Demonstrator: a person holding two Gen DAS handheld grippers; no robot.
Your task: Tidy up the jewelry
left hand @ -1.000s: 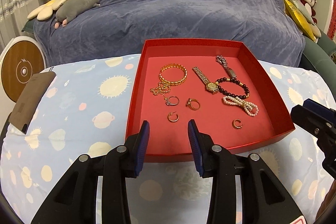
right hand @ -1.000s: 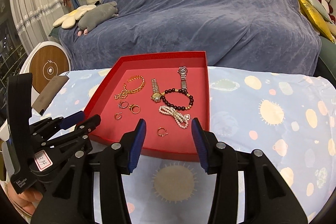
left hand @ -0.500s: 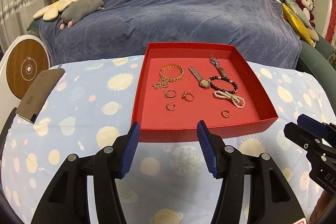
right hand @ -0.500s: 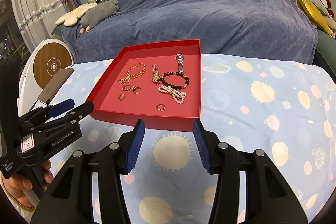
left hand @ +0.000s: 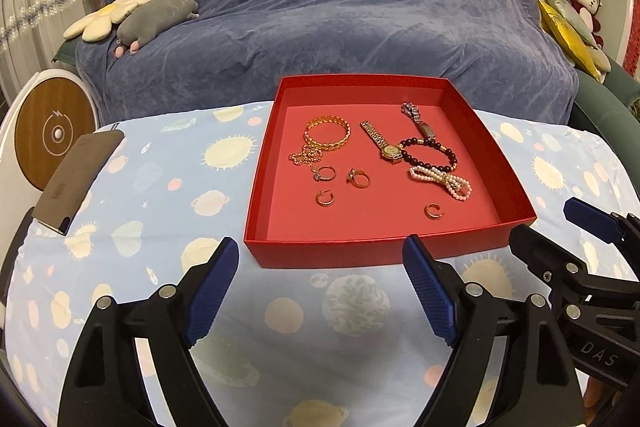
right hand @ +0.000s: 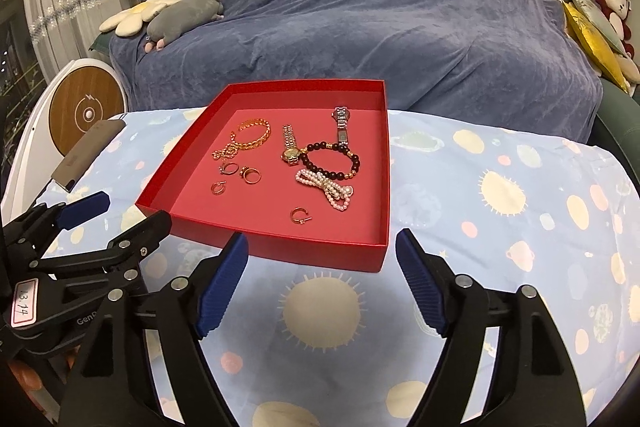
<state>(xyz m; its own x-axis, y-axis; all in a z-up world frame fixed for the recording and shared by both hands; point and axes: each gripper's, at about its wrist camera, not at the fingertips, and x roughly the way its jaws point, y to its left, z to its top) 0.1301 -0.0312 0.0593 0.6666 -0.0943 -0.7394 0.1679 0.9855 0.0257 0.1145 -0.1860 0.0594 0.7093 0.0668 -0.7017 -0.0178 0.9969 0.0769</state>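
Note:
A red tray stands on the patterned cloth. It holds a gold bangle, a gold chain, two watches, a dark bead bracelet, a pearl strand, two rings and two hoop earrings. My left gripper is open and empty, in front of the tray. My right gripper is open and empty, in front of the tray's right part. Each gripper shows in the other's view.
A grey-brown flat case lies at the table's left edge. A round white and wood device stands to the left. A blue-covered sofa with plush toys is behind the table.
Both grippers have pulled back from the tray and opened wider. The jewelry in the tray has not moved.

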